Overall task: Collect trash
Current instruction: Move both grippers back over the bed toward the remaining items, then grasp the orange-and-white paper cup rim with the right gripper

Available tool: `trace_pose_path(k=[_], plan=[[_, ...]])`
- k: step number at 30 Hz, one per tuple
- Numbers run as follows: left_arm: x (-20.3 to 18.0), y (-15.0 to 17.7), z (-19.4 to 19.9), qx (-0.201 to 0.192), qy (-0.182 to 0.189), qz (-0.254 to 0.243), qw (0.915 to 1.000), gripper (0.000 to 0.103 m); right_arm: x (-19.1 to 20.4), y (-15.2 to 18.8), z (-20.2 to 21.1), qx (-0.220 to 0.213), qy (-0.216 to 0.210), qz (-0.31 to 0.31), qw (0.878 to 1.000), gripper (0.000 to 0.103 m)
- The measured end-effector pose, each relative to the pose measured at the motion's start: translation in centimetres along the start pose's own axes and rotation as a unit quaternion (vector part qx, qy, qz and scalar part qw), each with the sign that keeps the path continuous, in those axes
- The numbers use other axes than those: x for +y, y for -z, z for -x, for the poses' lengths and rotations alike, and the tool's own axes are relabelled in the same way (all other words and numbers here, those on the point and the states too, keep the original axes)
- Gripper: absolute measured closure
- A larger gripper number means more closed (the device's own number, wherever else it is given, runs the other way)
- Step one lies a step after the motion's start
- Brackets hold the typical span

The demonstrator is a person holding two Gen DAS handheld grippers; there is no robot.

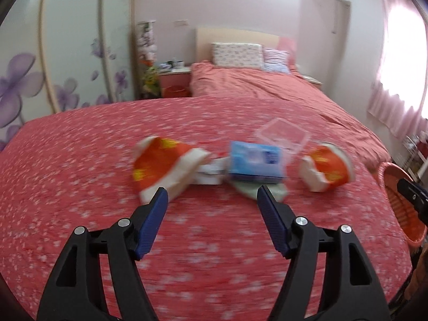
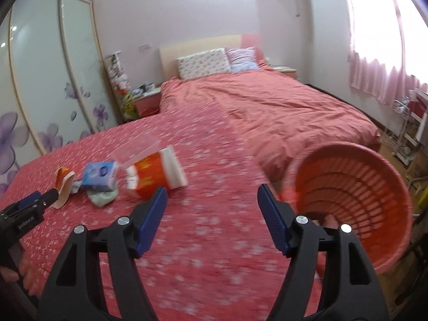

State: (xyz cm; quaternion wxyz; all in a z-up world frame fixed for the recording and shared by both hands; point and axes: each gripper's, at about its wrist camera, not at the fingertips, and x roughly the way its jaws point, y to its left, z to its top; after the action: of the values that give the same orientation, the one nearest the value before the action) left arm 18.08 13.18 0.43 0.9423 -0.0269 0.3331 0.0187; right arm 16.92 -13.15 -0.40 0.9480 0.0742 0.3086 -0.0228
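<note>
Left wrist view: left gripper is held with jaws spread wide, nothing between them, above a red flowered bedspread. Bare cloth is seen before the fingers and to the left. Trash is clustered just beyond the tips: a crushed orange paper cup, a blue packet, a clear plastic box, a second orange cup, and pale green cloth or paper under the packet. Outlines are smeared by blur. Right wrist view: right gripper is likewise released and empty. An orange slatted basket, tilted, mouth toward the camera, is seen at the bed's right edge, partly cut off by the right finger.
</note>
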Motion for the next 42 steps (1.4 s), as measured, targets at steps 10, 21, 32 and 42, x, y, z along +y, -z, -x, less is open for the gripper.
trace_pose_path(k=[10,21,32,42], plan=[[5.7,0.1,-1.4,0.015,-0.026,0.041,0.9987,0.032,4.8,-1.0,-4.6,0.038,-0.013,0.016,0.999,0.024],[7.0,0.4,-2.1,0.026,-0.016,0.05,0.9983,0.032,6.5,-2.5,-8.2,0.035,0.041,0.029,0.998,0.014],[7.4,0.2,-2.5,0.027,-0.013,0.049,0.9984,0.031,3.9,-2.8,-10.0,0.084,-0.048,-0.001,0.995,0.049],[7.4,0.2,-2.3,0.025,-0.016,0.046,0.9985,0.031,5.5,-1.6,-7.6,0.084,-0.095,0.025,0.992,0.087]])
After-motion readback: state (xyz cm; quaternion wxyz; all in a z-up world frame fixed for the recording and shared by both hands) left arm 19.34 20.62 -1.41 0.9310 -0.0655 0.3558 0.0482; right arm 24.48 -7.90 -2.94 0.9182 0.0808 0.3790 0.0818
